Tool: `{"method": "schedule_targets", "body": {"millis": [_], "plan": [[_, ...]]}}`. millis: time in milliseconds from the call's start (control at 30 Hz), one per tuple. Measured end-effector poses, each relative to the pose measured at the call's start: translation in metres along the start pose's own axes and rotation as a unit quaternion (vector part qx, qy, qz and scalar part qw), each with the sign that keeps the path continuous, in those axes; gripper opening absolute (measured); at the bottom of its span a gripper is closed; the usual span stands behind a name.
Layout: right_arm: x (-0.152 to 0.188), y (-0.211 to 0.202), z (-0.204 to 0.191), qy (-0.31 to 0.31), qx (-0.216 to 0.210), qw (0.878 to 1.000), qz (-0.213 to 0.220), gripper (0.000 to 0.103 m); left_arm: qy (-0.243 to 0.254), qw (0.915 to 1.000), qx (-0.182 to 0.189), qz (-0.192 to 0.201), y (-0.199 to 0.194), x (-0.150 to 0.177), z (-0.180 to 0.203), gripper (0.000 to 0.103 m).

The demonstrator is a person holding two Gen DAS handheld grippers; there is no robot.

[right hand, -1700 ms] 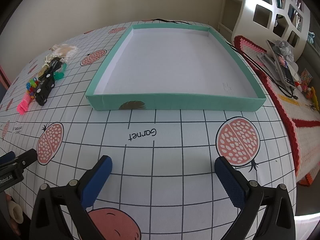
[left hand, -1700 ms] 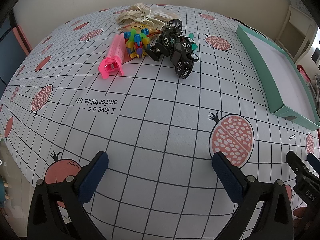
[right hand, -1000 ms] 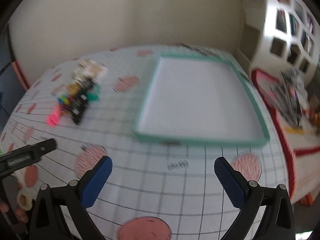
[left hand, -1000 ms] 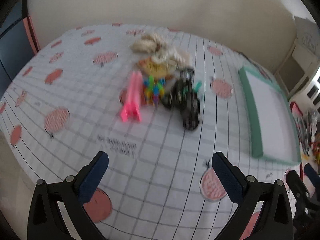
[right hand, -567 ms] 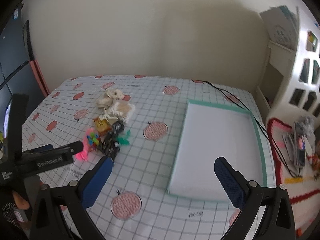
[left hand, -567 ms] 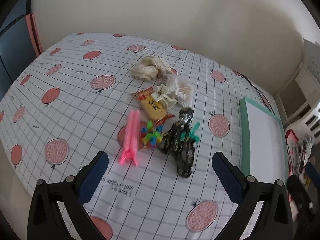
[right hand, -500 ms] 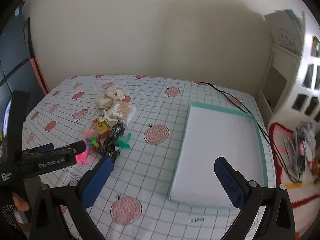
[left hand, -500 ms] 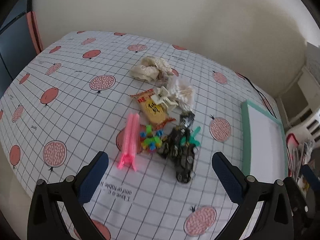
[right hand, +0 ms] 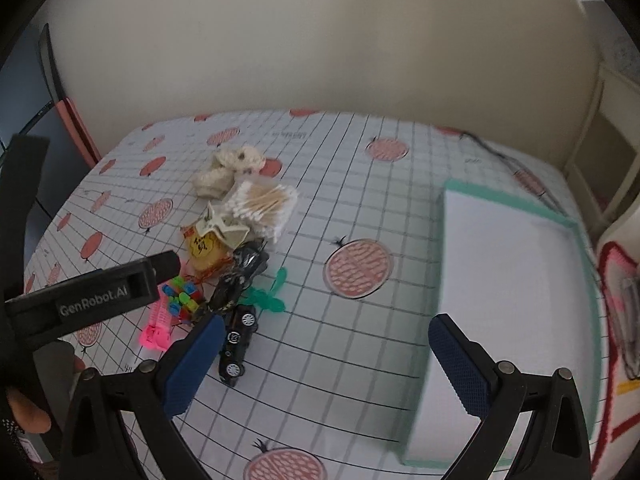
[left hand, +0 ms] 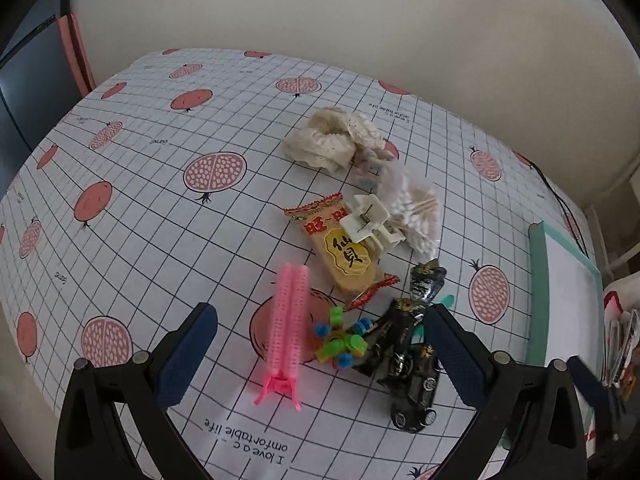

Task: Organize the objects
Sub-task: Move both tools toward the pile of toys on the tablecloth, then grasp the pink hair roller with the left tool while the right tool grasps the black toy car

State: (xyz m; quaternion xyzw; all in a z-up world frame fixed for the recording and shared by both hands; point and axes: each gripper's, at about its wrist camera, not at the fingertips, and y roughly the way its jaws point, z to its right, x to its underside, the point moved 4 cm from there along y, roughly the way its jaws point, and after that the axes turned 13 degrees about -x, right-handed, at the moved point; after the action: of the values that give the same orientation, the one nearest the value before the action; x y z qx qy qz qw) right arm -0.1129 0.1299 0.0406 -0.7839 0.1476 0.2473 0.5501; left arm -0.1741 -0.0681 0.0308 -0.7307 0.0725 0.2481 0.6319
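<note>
A heap of small objects lies mid-table: a pink hair roller (left hand: 286,330), a colourful block toy (left hand: 340,344), a black toy car (left hand: 412,390), a snack packet (left hand: 344,250), a white claw clip (left hand: 370,220), a bag of cotton swabs (left hand: 412,210) and a cream lace scrunchie (left hand: 332,140). My left gripper (left hand: 320,356) hovers open above the roller and block toy. My right gripper (right hand: 320,356) is open over bare cloth, between the toy car (right hand: 238,340) and the green-rimmed tray (right hand: 508,264). Both hold nothing.
A grid-and-pomegranate tablecloth (left hand: 160,208) covers the table. The tray (left hand: 560,300) lies along the right side. A black cable (right hand: 500,156) runs behind it. The left gripper's body (right hand: 92,296) and a hand (right hand: 24,412) show at the right view's left edge.
Both grippers rose from near the tablecloth to a high view. In the last half second the left one dropped closer over the heap, and the right view swung left toward it.
</note>
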Motion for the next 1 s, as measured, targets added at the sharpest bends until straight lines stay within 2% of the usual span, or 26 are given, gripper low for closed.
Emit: {"method": "schedule_targets", "body": {"millis": [333,467,667,800,900,1000], "plan": [[0.016,0.042,-0.019,-0.002,-0.01,0.999,-0.047,0.103,-0.005,0.9991,0.027,-0.033,0.017,0.011,-0.004,0.098],[0.02,0.051,-0.024,0.0,-0.01,0.999,-0.051,0.103,-0.003,0.9993,0.017,-0.034,0.022,0.012,-0.012,0.097],[0.025,0.059,-0.028,0.004,-0.012,0.998,-0.061,0.099,-0.03,0.9983,0.019,-0.047,0.032,0.012,-0.026,0.097],[0.028,0.065,-0.026,0.01,-0.006,0.998,-0.066,0.097,-0.041,0.9982,0.009,-0.042,0.034,0.012,-0.035,0.091],[0.03,0.069,-0.024,0.018,-0.007,0.997,-0.069,0.096,-0.059,0.9974,0.009,-0.04,0.035,0.011,-0.044,0.091],[0.03,0.07,-0.023,0.024,-0.007,0.997,-0.071,0.095,-0.054,0.9979,0.003,-0.036,0.036,0.013,-0.047,0.091]]}}
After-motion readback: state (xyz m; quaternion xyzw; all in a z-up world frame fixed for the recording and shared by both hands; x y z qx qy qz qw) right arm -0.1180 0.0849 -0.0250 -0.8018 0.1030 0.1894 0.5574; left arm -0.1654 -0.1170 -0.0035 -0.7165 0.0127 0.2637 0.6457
